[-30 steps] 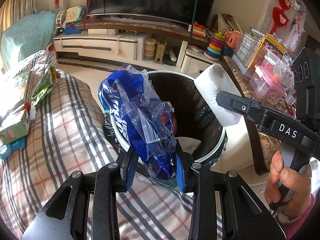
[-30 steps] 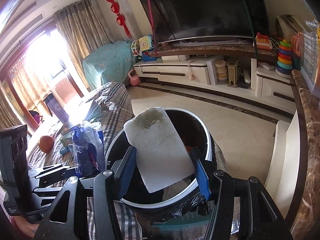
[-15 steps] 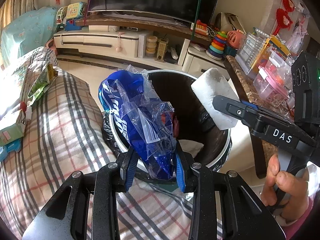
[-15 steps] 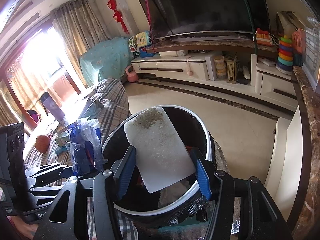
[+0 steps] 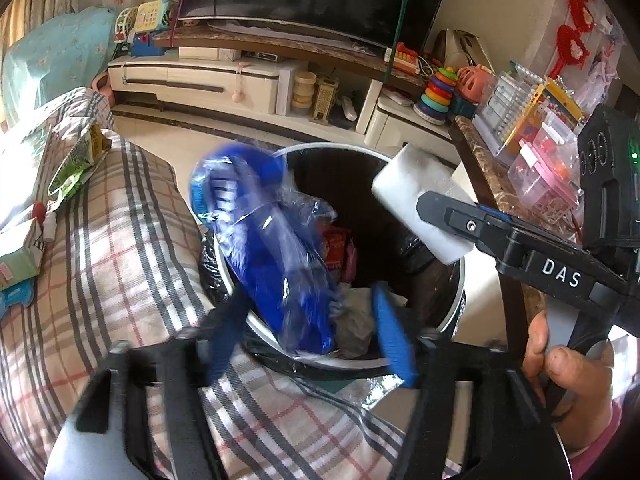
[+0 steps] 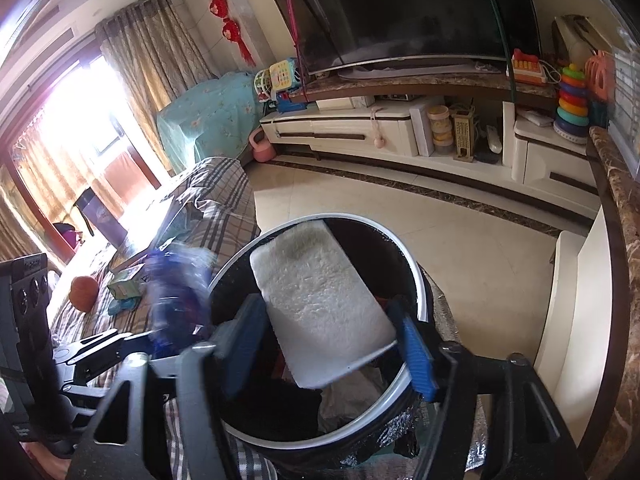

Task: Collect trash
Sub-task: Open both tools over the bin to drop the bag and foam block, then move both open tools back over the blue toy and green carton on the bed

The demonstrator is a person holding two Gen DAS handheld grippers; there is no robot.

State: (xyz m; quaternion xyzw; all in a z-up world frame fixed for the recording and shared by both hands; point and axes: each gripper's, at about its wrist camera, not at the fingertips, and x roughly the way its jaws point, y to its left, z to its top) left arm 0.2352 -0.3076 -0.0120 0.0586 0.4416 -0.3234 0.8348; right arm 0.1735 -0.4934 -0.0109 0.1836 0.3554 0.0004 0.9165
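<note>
Left wrist view: the release step of the trash drop is in hand. The left gripper [image 5: 308, 332] has just been opening, and its blue pads now stand apart with the blue plastic bag [image 5: 264, 240] between them but touching neither, so far as the blur lets me tell. The bag leans over the near-left rim of the trash bin [image 5: 460, 280], its lower end inside among paper and a red wrapper. To the right, the right gripper [image 5: 448, 216] reaches over the bin with the white foam block [image 5: 416, 196] at its tips, above the far-right part of the opening. More litter lies on the plaid sofa [image 5: 120, 248] at far left. Right wrist view: the right gripper [image 6: 332, 336] has also just been opening; the foam block [image 6: 320, 304] sits between its spread pads, tilted, over the dark mouth of the bin [image 6: 416, 276], and I judge it loose. The bag [image 6: 176, 300] shows blurred at the left rim. Next, I judge, both grippers must pull back clear of the bin and turn to the sofa litter.
</note>
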